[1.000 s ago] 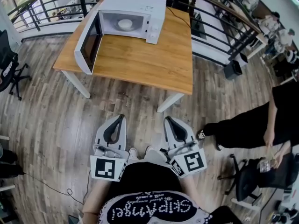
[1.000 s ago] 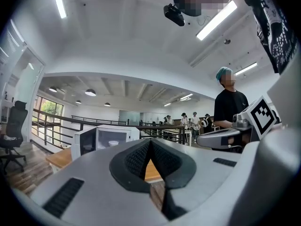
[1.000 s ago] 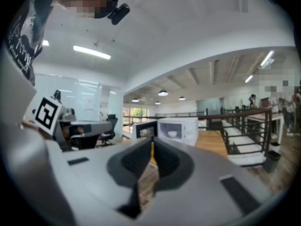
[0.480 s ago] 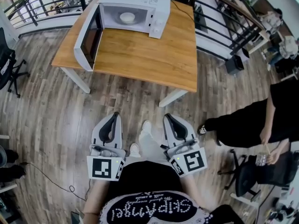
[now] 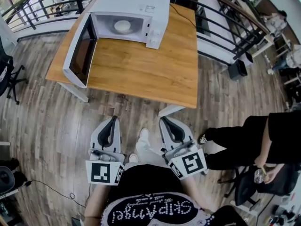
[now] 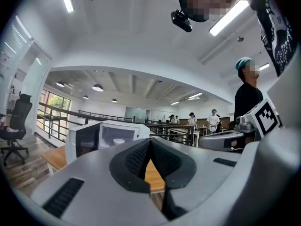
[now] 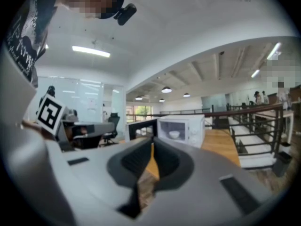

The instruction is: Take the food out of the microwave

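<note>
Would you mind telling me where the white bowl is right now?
In the head view, the white bowl sits inside the open microwave, which stands on the far left part of the wooden table.

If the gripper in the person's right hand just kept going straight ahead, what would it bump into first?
Probably the wooden table, near its front edge: the right gripper, shut and empty, points at it across the floor. The open microwave stands farther back. Depth is hard to judge.
</note>
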